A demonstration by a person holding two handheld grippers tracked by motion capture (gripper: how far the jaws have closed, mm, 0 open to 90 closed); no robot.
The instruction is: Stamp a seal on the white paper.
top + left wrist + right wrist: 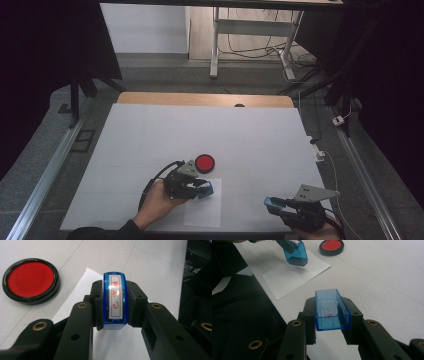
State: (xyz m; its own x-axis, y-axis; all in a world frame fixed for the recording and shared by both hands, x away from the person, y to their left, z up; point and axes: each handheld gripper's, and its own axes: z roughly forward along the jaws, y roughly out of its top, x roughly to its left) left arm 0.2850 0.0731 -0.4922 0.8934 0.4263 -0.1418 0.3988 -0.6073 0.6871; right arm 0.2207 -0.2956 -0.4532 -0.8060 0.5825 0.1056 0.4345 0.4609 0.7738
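Two grippers, both clamped: left gripper (115,302) grips a blue stamp (115,300) above the sheet of paper (204,205), just beside the red ink pad (204,163). Right gripper (332,312) pinches the stamp's blue cap (332,311) near the table's (150,135) front right edge.

The stamp's (115,301) lower body is hidden between the left tool's (115,307) jaws. Red marks inside the blue cap (332,310) are too blurred to read. The right hand (320,233) is cut off at the bottom edge.
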